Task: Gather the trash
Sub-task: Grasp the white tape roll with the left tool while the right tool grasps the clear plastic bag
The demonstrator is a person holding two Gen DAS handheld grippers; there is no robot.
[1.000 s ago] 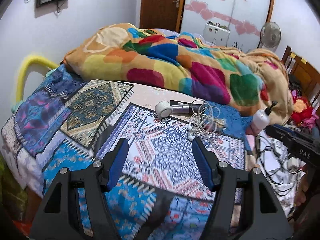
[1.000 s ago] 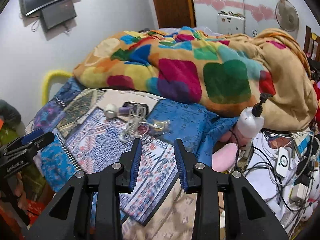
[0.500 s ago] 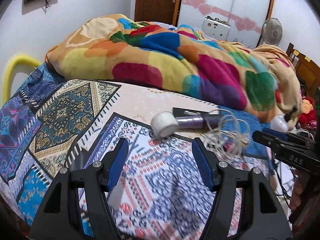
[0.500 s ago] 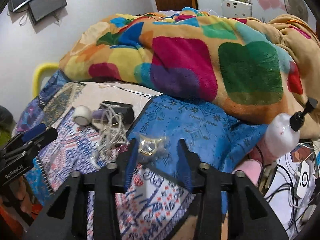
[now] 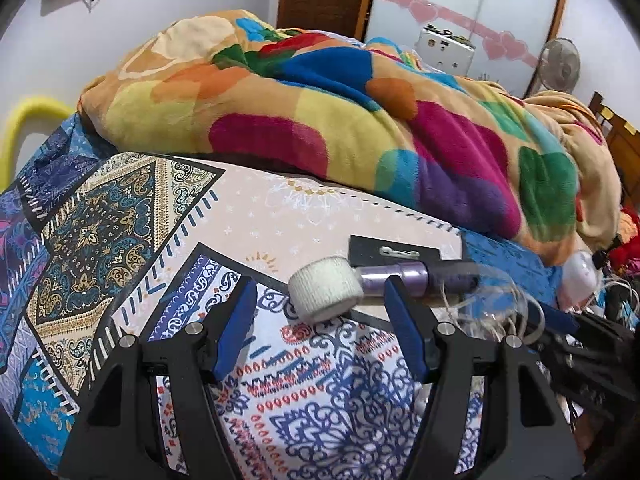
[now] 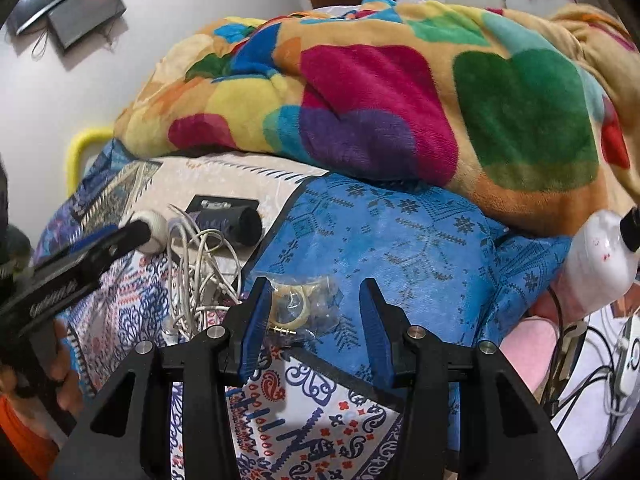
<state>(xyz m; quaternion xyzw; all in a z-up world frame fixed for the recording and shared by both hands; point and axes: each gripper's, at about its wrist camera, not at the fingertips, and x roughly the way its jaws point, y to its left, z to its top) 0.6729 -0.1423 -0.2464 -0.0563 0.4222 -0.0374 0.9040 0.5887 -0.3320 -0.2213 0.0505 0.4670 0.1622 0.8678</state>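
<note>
Hovering over the bed point(image 6: 400, 240), the right hand-held gripper point(image 6: 316, 320) had just widened, straddling a plastic wrapper point(image 6: 308, 304) ungrasped. The left hand-held gripper point(image 5: 320, 320) stood released near a bandage roll point(image 5: 324, 294).

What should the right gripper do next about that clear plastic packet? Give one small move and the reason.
Probably ease the right gripper slightly forward and down, then close. The clear plastic packet lies on the blue cloth between its open pads, close to the left one, not yet pinched.

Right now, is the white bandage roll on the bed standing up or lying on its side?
On its side. The bandage roll lies on the patterned bedsheet, its round end facing the camera, next to a purple tube.
</note>
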